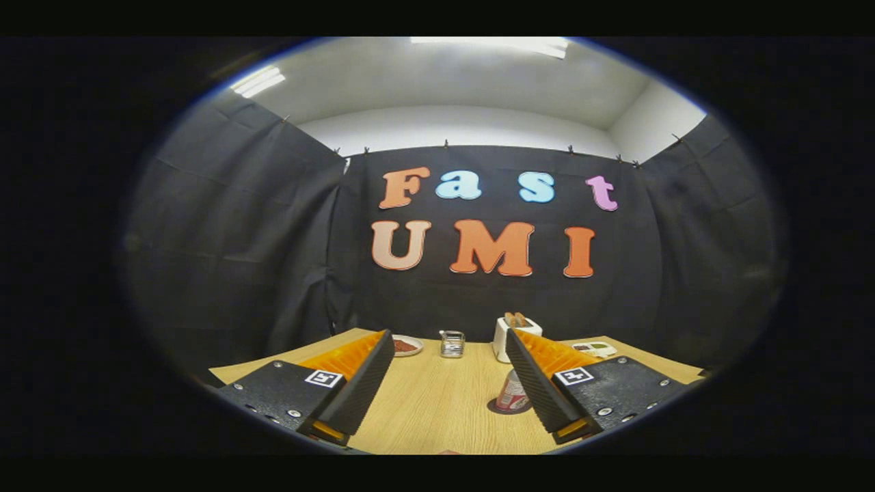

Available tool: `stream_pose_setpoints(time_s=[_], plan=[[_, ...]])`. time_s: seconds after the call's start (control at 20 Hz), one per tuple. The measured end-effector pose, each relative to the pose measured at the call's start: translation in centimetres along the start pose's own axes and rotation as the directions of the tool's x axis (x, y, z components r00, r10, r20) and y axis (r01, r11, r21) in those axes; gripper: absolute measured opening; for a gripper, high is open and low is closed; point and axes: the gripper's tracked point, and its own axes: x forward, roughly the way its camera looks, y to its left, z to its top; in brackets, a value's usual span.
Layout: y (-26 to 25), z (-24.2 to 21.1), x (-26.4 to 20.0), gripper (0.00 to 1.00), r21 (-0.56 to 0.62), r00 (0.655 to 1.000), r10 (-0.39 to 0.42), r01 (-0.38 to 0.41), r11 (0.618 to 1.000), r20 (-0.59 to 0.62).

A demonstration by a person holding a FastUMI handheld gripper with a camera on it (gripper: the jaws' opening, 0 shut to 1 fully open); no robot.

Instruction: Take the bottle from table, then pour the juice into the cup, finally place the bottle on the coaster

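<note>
Black cloth walls close the booth on 3 sides, white ceiling w/ strip lights above. Light wood-grain table (pixel 437 403) runs fwd to the back cloth. Tongs (pixel 450 348) released, fingers spread wide apart, nothing between them, hovering over the table. Bottle (pixel 511 393), red and white, stands on a dark round coaster (pixel 509 408), just inside the right finger, partly hidden by it. Further back: small glass cup (pixel 452 344) near table centre, plate (pixel 407 346) w/ sth reddish-brown beside the left fingertip, white toaster (pixel 509 335) w/ bread behind the right fingertip, small tray (pixel 595 349) w/ green bits at far right.
</note>
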Motion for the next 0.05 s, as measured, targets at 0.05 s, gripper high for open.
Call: stream_pose_setpoints(time_s=[0.05], plan=[[-0.04,-0.18,0.02,0.97,-0.008,1.0,-0.003,0.003,1.0,-0.007]])
